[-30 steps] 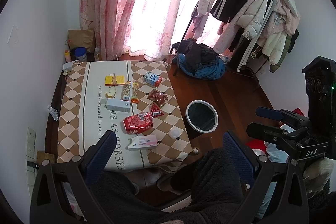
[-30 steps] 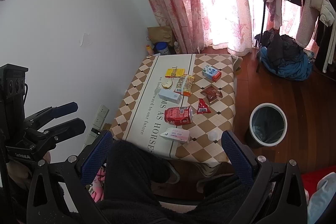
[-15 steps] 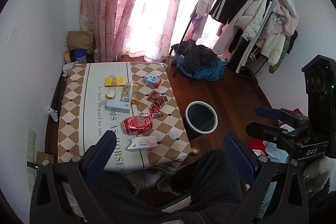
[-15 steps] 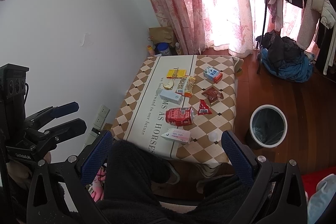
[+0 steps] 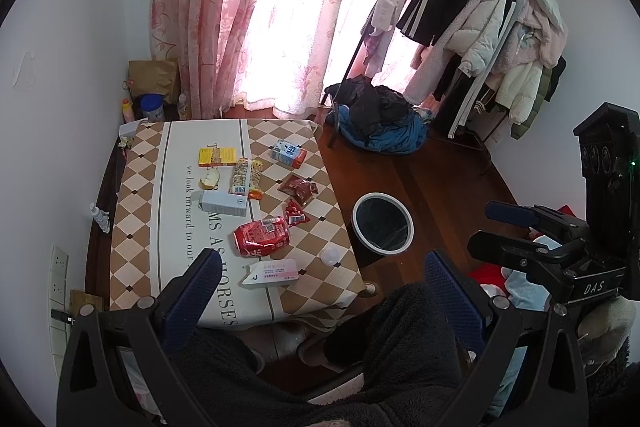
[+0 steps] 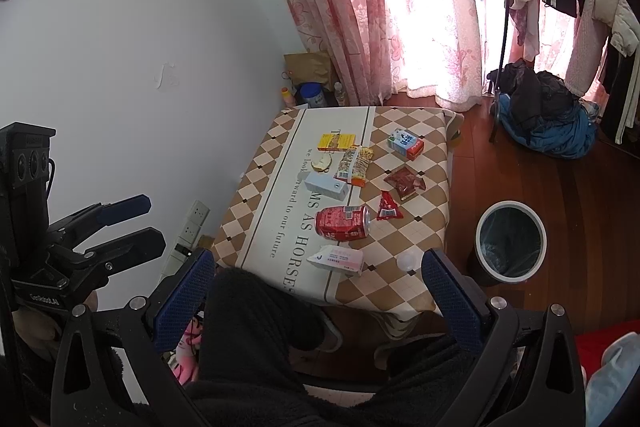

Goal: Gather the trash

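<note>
While both tools hang high over counter (image 5: 140, 195), left tool (image 5: 320, 283) and right tool (image 6: 318, 283) gape apart, empty. On counter: one red can (image 5: 262, 237), three cartons, three wrappers, one yellow box (image 5: 217, 156). One bin (image 5: 382, 223) on floor beside counter.

A lived-in room in a home, prob. a bedroom. Pink floral curtains (image 5: 224, 11) cover a bright window; a clothes rack (image 5: 492, 27) sags w/ puffy jackets, and more clothes lie in a heap (image 5: 380, 127) on the wood floor (image 5: 444, 179). A low desk (image 6: 404, 279) w/ checked cloth carries snack wrappers and a crushed can (image 6: 342, 223); a lined trash bin (image 6: 510, 243) stands beside it.
</note>
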A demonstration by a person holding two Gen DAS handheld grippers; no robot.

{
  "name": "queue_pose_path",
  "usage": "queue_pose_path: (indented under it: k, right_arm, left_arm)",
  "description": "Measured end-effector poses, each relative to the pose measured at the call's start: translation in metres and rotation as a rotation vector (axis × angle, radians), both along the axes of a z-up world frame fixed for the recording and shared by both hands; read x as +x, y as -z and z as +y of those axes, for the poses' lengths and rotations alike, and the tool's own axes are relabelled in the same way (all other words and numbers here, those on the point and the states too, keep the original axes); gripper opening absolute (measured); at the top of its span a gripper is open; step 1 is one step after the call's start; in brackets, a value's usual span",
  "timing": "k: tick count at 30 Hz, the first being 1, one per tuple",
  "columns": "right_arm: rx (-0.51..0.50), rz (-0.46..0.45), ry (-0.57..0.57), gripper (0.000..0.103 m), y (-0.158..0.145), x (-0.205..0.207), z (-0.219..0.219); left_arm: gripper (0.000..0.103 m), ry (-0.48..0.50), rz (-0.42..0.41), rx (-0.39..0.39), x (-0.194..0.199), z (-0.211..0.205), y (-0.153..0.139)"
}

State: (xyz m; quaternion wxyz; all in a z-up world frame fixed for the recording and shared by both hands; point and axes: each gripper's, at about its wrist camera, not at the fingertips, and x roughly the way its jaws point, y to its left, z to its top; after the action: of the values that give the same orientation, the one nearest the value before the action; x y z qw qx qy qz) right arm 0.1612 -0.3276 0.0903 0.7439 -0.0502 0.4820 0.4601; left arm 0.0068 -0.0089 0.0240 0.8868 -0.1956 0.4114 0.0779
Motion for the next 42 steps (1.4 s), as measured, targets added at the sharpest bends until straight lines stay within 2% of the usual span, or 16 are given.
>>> queue_pose_path:
  k: [34,36,38,41,42]
  right_arm:
    - [0.002,-0.003,-0.003,0.103,-0.001,-0.003,0.003]
    - [0.004,-0.001,0.006,0.103,-0.001,-0.002,0.003]
    - [0.004,0.009,0.031,0.103,0.002,0.001,0.003]
    - [-0.009,0.038,0.088,0.103,0.023,0.017,0.002]
    - [-0.028,0.057,0.121,0.103,0.038,0.028,0.005]
  left_arm:
    - [0.103,-0.006,-0.009,0.015,0.001,0.0,-0.011]
    - [0.103,-0.054,0.015,0.054,0.008,0.005,-0.003]
    - [0.103,-0.127,0.064,0.103,0.021,0.016,0.017]
    - [0.103,-0.234,0.168,0.111,0.046,0.039,0.064]
    - [0.103,-0.269,0.216,0.098,0.055,0.046,0.086]
